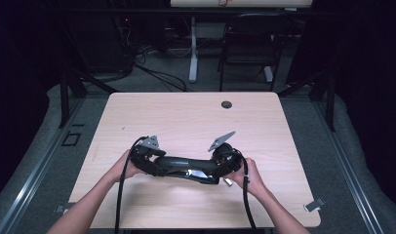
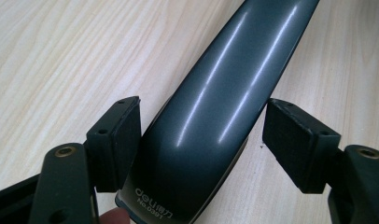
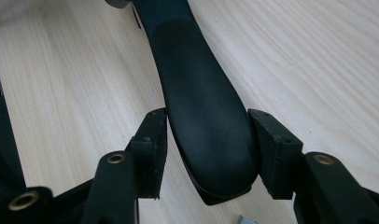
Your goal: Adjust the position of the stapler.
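A long black stapler lies crosswise on the wooden table, near its front edge. My left gripper is at its left end. In the left gripper view the glossy end of the stapler, printed with white lettering, lies between the jaws of my left gripper. One pad touches its side and the other stands a little off. My right gripper is at the other end. There the matte rounded end of the stapler sits between the jaws of my right gripper, with the pads close beside it and not squeezing.
A person's hands hold the grippers from the table's front edge. A round cable hole sits at the table's far side. A small grey clip lies at the front right corner. A chair stands beyond the table.
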